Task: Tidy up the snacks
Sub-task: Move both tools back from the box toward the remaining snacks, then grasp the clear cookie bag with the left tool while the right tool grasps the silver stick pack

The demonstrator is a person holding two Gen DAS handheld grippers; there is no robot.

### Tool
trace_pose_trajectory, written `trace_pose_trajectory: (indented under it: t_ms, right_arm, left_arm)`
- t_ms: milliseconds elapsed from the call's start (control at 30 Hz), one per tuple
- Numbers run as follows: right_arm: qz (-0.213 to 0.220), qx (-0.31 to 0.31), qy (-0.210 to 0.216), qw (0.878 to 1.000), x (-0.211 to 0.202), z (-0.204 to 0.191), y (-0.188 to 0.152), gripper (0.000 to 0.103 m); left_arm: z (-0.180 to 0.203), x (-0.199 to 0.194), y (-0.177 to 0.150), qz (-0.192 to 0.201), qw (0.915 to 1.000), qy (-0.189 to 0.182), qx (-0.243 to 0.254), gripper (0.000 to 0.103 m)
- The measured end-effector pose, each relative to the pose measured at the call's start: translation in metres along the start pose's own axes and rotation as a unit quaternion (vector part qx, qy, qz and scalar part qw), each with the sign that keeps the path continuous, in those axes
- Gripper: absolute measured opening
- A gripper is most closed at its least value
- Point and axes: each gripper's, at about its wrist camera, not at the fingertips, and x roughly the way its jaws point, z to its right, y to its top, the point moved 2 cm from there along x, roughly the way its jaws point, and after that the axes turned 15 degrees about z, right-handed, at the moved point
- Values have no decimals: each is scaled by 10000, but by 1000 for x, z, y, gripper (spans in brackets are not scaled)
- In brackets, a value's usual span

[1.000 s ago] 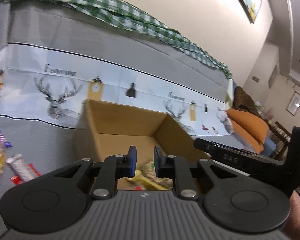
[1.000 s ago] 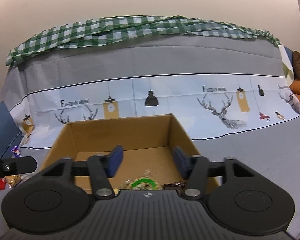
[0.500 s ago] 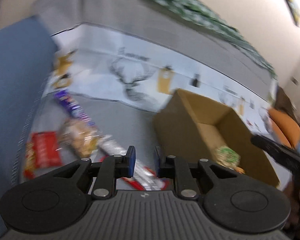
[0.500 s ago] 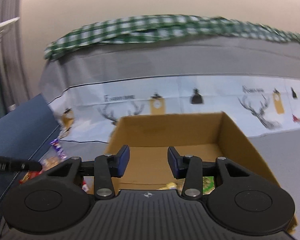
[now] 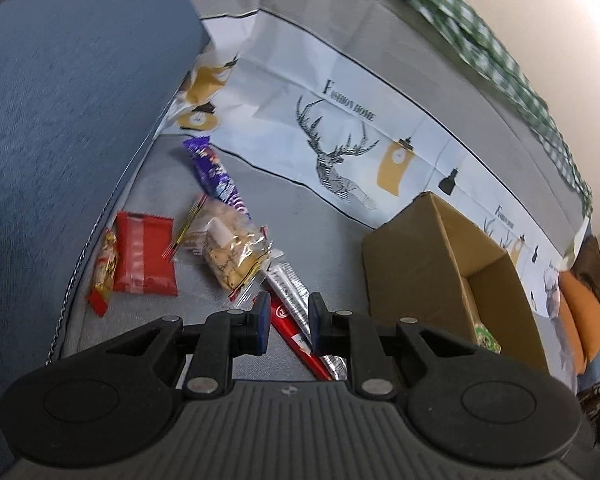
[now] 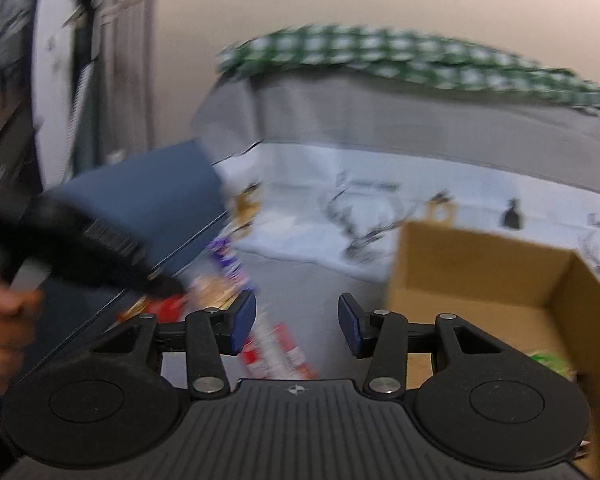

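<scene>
Grey sofa cover (image 5: 320, 216) is bearing scattered snacks (image 5: 228, 252) at ten o'clock of the cardboard box (image 5: 412, 268); left gripper (image 5: 286, 320) is hovering narrow and empty, right gripper (image 6: 296, 322) is opening, empty.

Lighting: even, soft indoor light, moderately bright; no hard shadows on the grey cover (image 5: 324, 240).

Left wrist view: mostly sharp. Snack wrappers (image 5: 228, 252) readable, faint glare on the clear plastic. Slight smear on the green checked cloth (image 5: 500, 60) toward the upper right.

Right wrist view: heavy motion blur across the whole background; cardboard box (image 6: 480, 272) and printed fabric smeared. Only the right gripper (image 6: 296, 322) body is crisp.

Both views: strong fisheye bending, dark vignetted corners.
</scene>
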Motion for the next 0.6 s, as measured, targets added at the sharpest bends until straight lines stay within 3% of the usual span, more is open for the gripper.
trace_pose_trajectory:
  t_ms: [100,200,600]
  right_arm:
    - [176,-40,195,9996,7,-22,0,50]
    - [-122,-127,189,9997,24,-30,-17,53]
    - [-1024,352,-218,9939,89,-15,-53,64]
  left_arm:
    - [-6,6,0,-78,9996,47,-257,21]
    - [-13,12,0,-140,9985,118,-523,24]
    - [-33,55,-1,-354,9903,559,-1218,59]
